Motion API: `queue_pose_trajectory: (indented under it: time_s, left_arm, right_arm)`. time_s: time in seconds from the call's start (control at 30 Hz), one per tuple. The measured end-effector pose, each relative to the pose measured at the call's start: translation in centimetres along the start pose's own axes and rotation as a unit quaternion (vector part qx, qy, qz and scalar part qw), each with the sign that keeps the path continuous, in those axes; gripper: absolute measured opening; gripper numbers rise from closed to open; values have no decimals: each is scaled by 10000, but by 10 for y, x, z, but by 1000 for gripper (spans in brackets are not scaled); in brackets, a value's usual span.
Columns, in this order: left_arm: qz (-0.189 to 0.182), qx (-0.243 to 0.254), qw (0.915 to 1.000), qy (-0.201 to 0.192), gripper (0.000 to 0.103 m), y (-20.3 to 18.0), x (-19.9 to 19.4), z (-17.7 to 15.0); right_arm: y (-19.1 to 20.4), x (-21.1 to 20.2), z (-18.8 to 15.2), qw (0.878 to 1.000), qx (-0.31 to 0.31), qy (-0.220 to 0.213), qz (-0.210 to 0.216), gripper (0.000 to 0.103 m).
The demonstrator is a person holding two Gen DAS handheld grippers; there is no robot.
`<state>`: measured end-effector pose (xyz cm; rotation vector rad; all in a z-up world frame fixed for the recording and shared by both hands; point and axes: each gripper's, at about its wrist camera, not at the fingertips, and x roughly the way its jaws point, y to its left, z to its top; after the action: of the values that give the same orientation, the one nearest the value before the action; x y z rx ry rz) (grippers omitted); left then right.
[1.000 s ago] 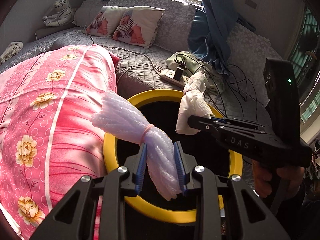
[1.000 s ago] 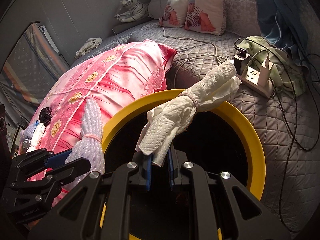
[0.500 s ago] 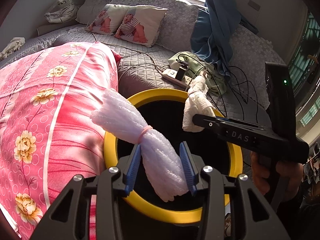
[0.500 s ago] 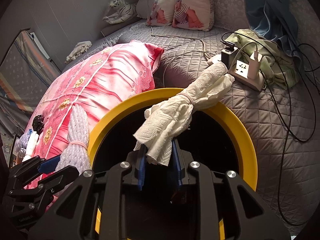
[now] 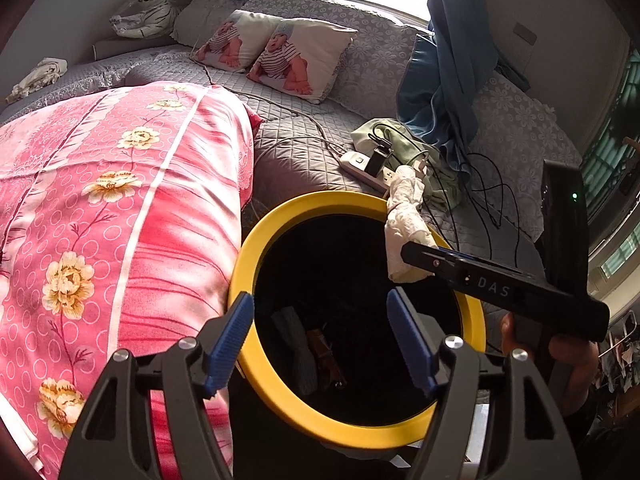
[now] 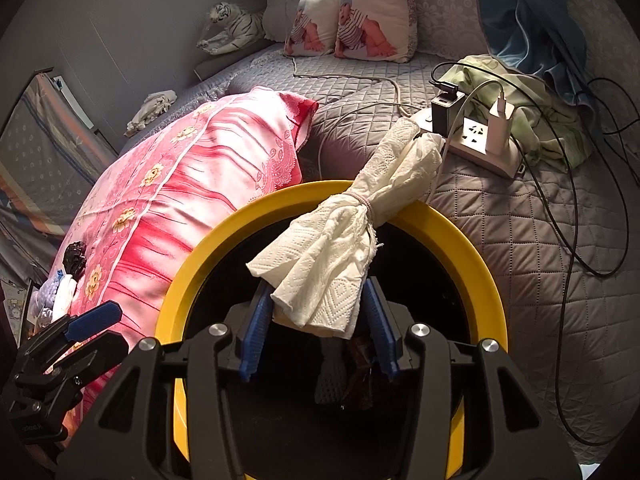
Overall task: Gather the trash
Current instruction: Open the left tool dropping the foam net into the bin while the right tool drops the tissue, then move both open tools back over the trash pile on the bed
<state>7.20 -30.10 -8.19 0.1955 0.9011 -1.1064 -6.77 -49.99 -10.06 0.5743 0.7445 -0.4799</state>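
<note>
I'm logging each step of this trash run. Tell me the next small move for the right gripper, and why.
Probably spread the right gripper a little wider and draw it back. Its fingers already stand apart, yet the tied paper towel bundle hangs between them, its far end propped on the yellow bin rim. Clearing the fingers should let it slide into the bin.

Two matte black plastic handheld grippers are seen. On the left gripper (image 5: 320, 336), ribbed blue rubber pads (image 5: 230, 344) are fitted inside angular black fingers, and a round silver screw head (image 5: 187, 343) is set on each arm. The same build is shown on the right gripper (image 6: 316, 330): blue ridged pads (image 6: 253, 330), silver screws (image 6: 218, 330). From the left camera, white "DAS" lettering (image 5: 493, 286) is read along its side, a green light (image 5: 575, 196) glows on the black upright block, and bare fingers of the right hand (image 5: 568, 354) are glimpsed.
</note>
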Motion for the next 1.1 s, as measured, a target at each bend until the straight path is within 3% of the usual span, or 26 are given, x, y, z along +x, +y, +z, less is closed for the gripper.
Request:
queue_pose_trajectory:
  time_s: [0.07, 0.2, 0.67, 0.9, 1.1]
  left_arm:
    - [11, -41, 10000, -31, 66, 2, -3, 0]
    - [55, -126, 9998, -125, 68, 10, -12, 2]
    - [447, -435, 9967, -513, 68, 49, -55, 2]
    - [878, -668, 9901, -870, 68, 84, -108, -8]
    - [1292, -1117, 9778, -1215, 73, 126, -164, -29]
  right_arm:
    - [0, 0, 0, 10000, 3, -3, -5, 45]
    - [0, -1, 0, 10000, 47, -7, 14, 58]
    - [23, -2, 1, 9998, -125, 11, 172, 59]
    - [72, -8, 7, 9955, -635, -154, 688, 59]
    - [134, -13, 7, 9834, -1265, -249, 1277, 60]
